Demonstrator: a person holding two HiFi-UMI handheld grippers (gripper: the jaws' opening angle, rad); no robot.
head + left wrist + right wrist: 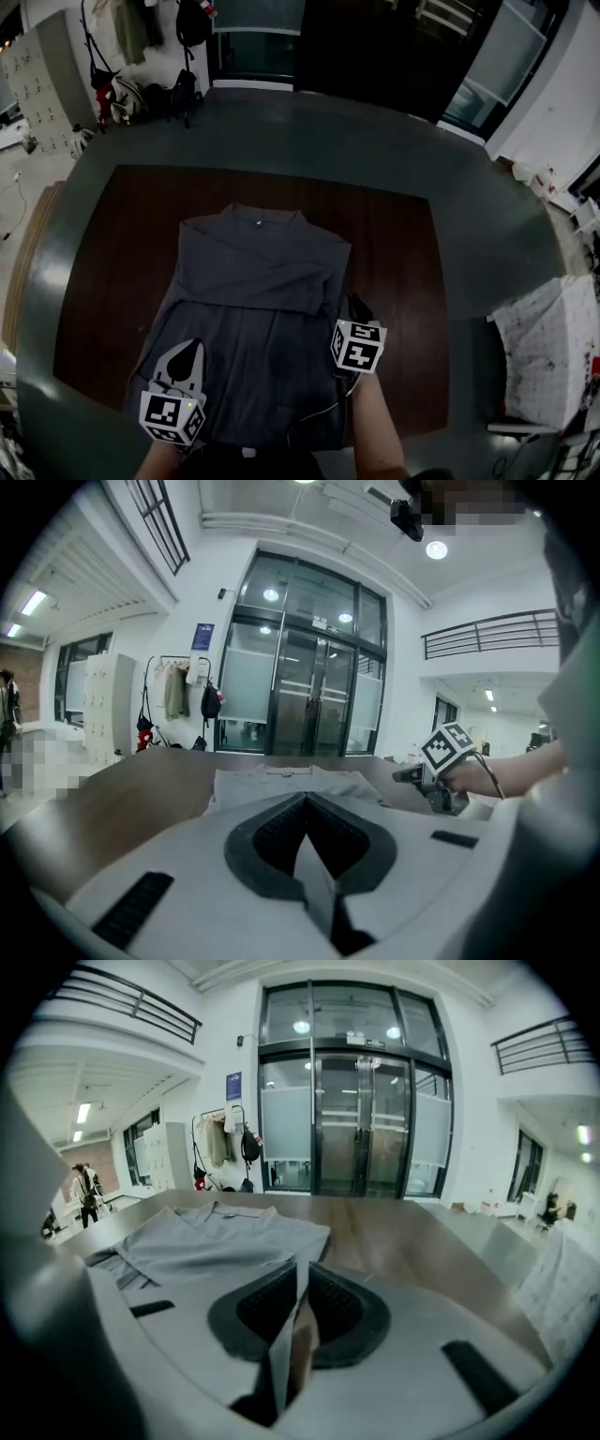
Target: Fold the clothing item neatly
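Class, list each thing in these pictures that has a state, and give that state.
shirt: partly folded, sleeves laid across the chest, lower half unfolded.
left gripper: shut; pinched cloth cannot be confirmed.
right gripper: jaws slightly apart, table showing through the gap.
glass doors: closed.

On the dark wooden table (398,277), one grey shirt (262,272), partly folded.

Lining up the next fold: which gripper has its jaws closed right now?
The left gripper, low over the shirt's near-left part: its pads meet. The right gripper, at the shirt's right edge, shows a slit with brown table through it.
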